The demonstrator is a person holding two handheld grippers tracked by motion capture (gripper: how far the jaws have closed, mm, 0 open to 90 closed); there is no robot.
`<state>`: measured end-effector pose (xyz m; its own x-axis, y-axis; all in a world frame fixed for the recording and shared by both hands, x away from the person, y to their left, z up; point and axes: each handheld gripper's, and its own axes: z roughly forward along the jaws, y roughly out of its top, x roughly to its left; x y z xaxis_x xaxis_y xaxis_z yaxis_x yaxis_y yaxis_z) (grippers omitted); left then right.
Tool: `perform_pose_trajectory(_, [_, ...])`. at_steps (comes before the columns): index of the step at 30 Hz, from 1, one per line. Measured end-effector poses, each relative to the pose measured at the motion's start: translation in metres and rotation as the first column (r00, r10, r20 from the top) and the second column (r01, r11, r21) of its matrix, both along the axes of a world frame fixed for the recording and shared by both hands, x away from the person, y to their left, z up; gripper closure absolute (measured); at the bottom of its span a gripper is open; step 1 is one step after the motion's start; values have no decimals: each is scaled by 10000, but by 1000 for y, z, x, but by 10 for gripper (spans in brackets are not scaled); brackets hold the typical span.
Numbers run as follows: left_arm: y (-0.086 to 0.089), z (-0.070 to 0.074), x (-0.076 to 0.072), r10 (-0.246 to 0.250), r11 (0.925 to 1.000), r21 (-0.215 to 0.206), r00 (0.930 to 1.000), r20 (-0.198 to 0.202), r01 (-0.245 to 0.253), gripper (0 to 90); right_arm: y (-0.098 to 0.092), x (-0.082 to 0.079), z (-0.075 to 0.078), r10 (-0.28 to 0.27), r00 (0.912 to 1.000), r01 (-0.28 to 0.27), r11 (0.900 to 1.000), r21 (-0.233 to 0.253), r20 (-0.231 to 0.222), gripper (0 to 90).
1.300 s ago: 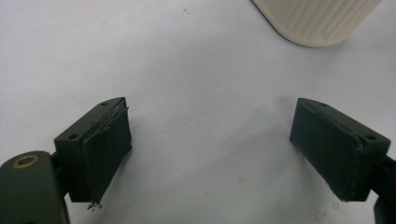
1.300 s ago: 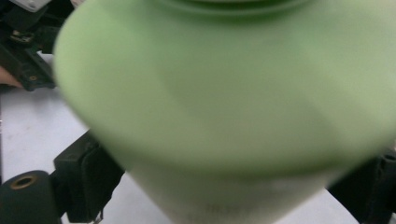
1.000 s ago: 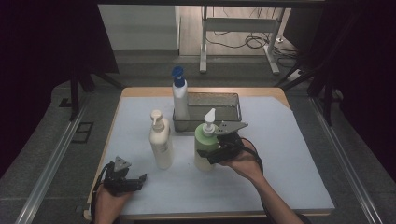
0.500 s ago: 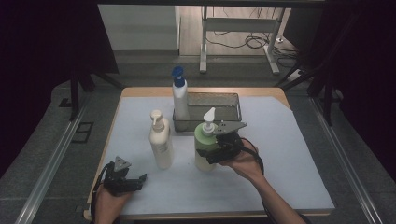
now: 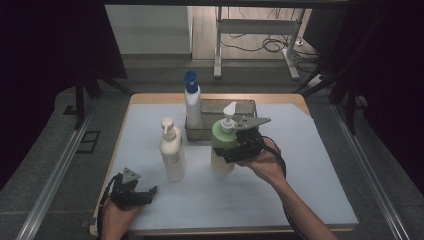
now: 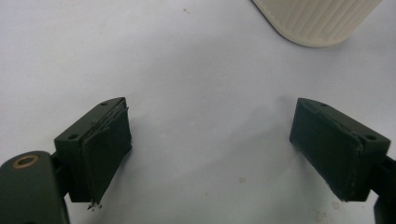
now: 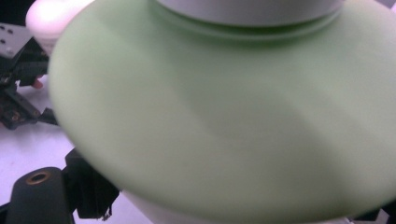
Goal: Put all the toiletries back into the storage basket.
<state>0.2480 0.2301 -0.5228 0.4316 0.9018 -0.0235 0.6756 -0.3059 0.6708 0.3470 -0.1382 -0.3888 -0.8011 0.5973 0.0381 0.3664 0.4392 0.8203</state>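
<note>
Right gripper [image 5: 235,150] clamps green-capped cream pump bottle [image 5: 223,145]; left gripper [image 5: 142,194] idles, jaws apart; next, probably lifting toward dark wire basket [image 5: 246,106].

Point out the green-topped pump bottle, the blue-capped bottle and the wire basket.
green-topped pump bottle [image 5: 223,137]: high view, on its green shoulder.
blue-capped bottle [image 5: 192,107]: high view, on its white body below the blue pump.
wire basket [image 5: 248,106]: high view, on its far right rim.

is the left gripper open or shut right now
Open. In the left gripper view the left gripper has its two jaws spread wide over bare white table, with nothing between them.
</note>
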Motion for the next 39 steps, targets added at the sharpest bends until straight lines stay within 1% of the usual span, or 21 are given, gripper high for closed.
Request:
perform_pose_trajectory(7, [0, 0, 0, 35, 10000, -34, 10000, 8, -35, 121, 2, 10, 14, -233, 9997, 234, 9997, -41, 106, 121])
perform_pose_trajectory(11, [0, 0, 0, 34, 10000, -38, 10000, 13, -34, 121, 3, 15, 22, -386, 9992, 386, 9992, 40, 70, 121])
perform_pose_trajectory(23, [0, 0, 0, 33, 10000, -37, 10000, 10, -33, 122, 7, 34, 41, -806, 9963, 804, 9967, 75, 294, 122])
perform_pose_trajectory(27, [0, 0, 0, 35, 10000, -37, 10000, 11, -35, 121, 9, 38, 46, -880, 9952, 881, 9961, -2, 421, 122])
perform_pose_trajectory(31, [0, 0, 0, 35, 10000, -39, 10000, 10, -35, 121, 11, 45, 49, -1011, 9939, 1013, 9949, -18, 430, 122])
perform_pose_trajectory(39, [0, 0, 0, 42, 10000, -47, 10000, 12, -42, 122, 12, 58, 55, -1374, 9895, 1371, 9905, 93, 441, 122])
